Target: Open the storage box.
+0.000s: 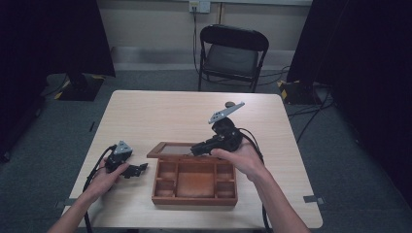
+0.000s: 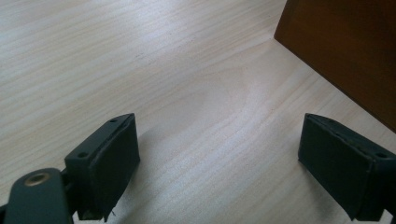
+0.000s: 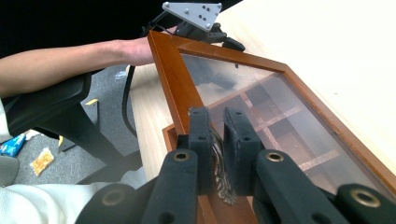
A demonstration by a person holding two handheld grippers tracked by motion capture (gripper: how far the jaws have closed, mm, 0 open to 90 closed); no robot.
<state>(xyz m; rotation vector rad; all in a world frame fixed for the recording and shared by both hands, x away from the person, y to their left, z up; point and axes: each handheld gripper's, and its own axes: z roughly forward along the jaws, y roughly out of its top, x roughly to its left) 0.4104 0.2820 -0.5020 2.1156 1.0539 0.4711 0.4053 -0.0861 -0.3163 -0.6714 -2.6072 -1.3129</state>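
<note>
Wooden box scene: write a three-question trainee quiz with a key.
1. True or false: the lid of the wooden box is lifted open.
2. What do the jaws of the right gripper pinch? A) the metal clasp at the lid's edge B) a cable C) a chair leg
3. Fill in: the left gripper rests on the table beside the box with its jaws ____.

Key: 1 true; 2 A; 3 open, nothing between them.
</note>
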